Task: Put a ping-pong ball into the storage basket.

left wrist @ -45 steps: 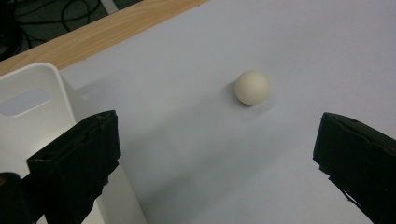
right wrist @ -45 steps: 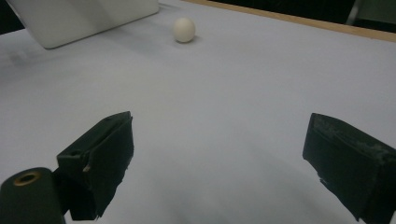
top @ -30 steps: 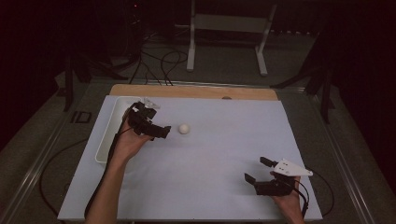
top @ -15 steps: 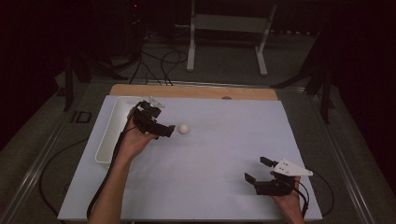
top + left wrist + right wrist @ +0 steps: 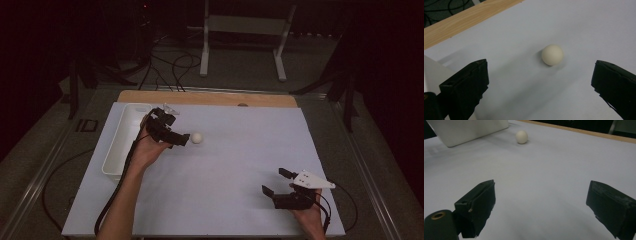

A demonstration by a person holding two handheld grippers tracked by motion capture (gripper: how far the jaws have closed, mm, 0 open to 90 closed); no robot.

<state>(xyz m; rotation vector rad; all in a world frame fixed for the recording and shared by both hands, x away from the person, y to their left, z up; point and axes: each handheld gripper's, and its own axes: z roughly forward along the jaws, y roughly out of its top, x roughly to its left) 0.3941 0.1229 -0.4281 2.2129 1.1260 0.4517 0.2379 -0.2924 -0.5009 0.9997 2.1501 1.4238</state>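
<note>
While the high view looks down on the table, the left gripper (image 5: 181,140) sits just beside a small white ball (image 5: 197,138) on the pale blue mat (image 5: 225,165), with a white tray (image 5: 120,145) right behind the hand. Its jaws look spread, nothing in them. Over at the near right corner the right gripper (image 5: 272,182) rests low, well apart from the ball, jaws spread too.

Left gripper view: the ball (image 5: 552,55) lies on the mat just ahead, between the lines of the two wide-open jaws, not touching either.

Right gripper view: jaws wide apart and empty, ball (image 5: 521,136) far off near the tray (image 5: 469,130).
</note>
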